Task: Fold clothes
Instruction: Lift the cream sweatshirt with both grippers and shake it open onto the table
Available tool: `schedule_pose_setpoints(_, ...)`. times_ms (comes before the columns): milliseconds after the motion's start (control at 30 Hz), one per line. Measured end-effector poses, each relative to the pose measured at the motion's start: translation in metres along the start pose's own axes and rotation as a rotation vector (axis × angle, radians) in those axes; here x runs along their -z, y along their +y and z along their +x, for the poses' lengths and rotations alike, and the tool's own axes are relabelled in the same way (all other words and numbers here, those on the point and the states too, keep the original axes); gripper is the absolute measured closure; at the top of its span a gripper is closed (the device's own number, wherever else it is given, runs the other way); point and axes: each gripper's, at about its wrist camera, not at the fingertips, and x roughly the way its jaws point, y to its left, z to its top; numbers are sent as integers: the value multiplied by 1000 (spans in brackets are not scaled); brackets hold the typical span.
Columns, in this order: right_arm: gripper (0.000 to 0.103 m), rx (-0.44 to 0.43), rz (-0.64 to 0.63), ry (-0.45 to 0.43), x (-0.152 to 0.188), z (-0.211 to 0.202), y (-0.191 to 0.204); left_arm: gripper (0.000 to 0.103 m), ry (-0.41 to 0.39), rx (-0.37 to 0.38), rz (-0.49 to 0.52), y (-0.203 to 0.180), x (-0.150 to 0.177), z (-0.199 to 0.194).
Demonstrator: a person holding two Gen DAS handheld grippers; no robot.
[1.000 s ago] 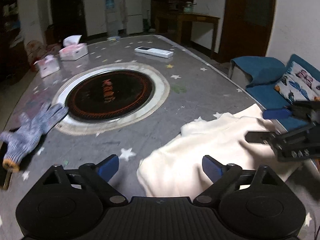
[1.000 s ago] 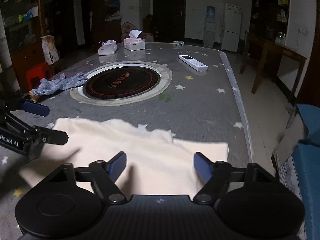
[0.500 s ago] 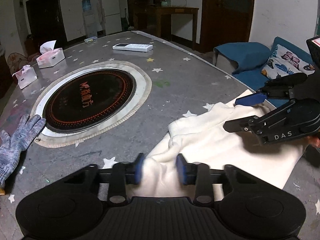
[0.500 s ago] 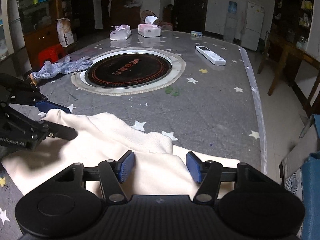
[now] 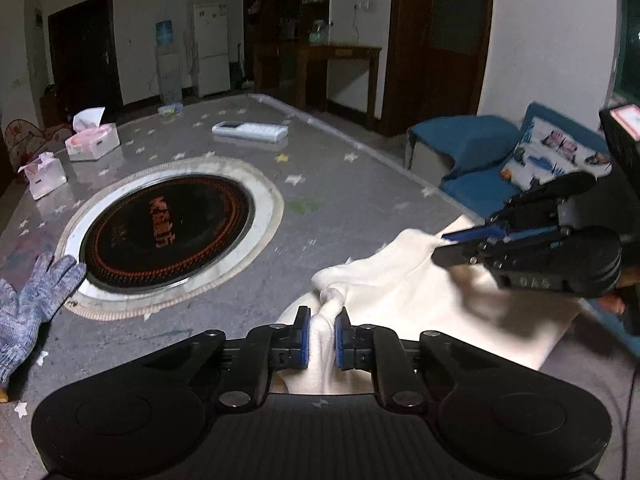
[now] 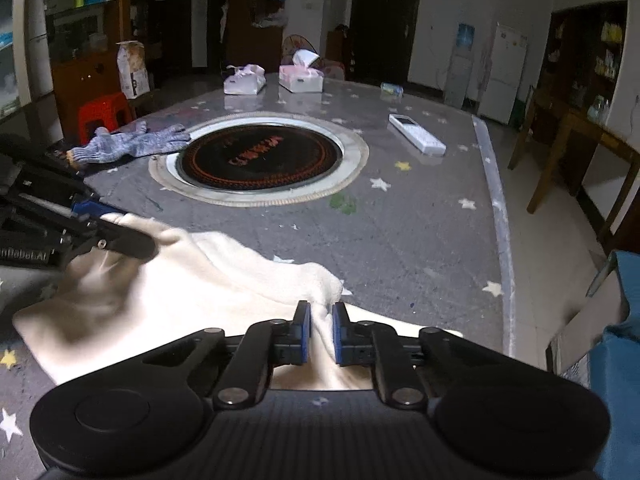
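Observation:
A cream garment [image 5: 420, 300] lies on the near part of the grey starred table [image 5: 340, 200]; it also shows in the right wrist view [image 6: 160, 292]. My left gripper [image 5: 321, 340] is shut on a bunched edge of the garment. My right gripper [image 6: 321, 336] is shut on another edge of it. In the left wrist view the right gripper [image 5: 460, 242] pinches the garment's far right edge. In the right wrist view the left gripper [image 6: 108, 224] pinches its left edge. The pinched edges are raised a little above the table.
A round black hotplate [image 5: 168, 228] sits in the table's middle. A grey knit glove [image 5: 28, 300] lies left of it. Two tissue boxes [image 5: 92, 142] and a white remote [image 5: 250, 131] lie farther back. A blue sofa [image 5: 500, 160] stands beyond the table's right edge.
Both grippers went from open to shut on the garment's edges. The pinched edges have lifted and bunched, and both views have risen.

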Motion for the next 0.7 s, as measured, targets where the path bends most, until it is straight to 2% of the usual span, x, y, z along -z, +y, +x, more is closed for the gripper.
schedule_pose_setpoints(167,95,13,1,-135,-14,-47,9,91,-81,4,-25,0,-14,-37)
schedule_pose_setpoints(367,95,-3,-23,-366,-35,-134,32,91,-245,-7,-21,-5,-23,-120)
schedule_pose_setpoints(433,95,-15,-53,-434,-37,-164,47,91,-277,-6,-14,-8,-21,-145)
schedule_pose_setpoints(533,95,-44,-88,-479,-31,-200,66,90,-285,4,-4,-13,-10,-178)
schedule_pose_setpoints(600,94,-71,-98,-475,-26,-213,75,89,-270,16,-3,-16,0,-192)
schedule_pose_setpoints(700,87,-108,-121,-442,-11,-227,94,85,-236,23,-17,-18,22,-204)
